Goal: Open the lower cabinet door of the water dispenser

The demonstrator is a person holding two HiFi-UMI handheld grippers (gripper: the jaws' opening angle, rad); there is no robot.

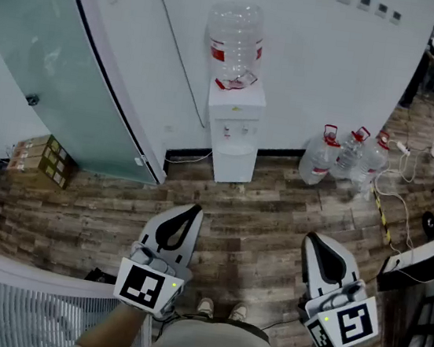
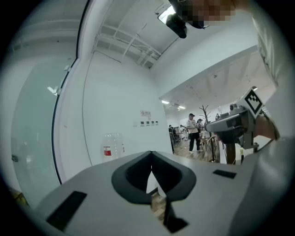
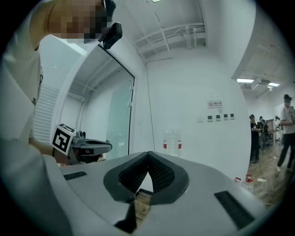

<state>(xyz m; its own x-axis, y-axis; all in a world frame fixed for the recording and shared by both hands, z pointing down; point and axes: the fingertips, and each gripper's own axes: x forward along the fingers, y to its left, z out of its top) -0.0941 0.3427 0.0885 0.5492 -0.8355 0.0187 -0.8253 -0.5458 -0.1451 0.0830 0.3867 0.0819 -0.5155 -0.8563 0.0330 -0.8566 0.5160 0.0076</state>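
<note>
The white water dispenser (image 1: 234, 123) stands against the far wall with a clear bottle (image 1: 234, 42) on top. Its lower cabinet door (image 1: 234, 163) is closed. My left gripper (image 1: 194, 210) and right gripper (image 1: 312, 238) are held level, well short of the dispenser and side by side over the wooden floor. Both are shut with nothing between the jaws. In the left gripper view the gripper (image 2: 151, 155) points toward the wall, with the bottle (image 2: 113, 147) to its left. The right gripper (image 3: 148, 154) has the bottle (image 3: 172, 142) just right of its tip.
Three water jugs (image 1: 350, 156) stand on the floor right of the dispenser, with cables and a power strip (image 1: 404, 147) beside them. A glass partition (image 1: 50, 52) and stacked cardboard boxes (image 1: 40, 158) are at the left. People stand far off at the right (image 2: 192, 132).
</note>
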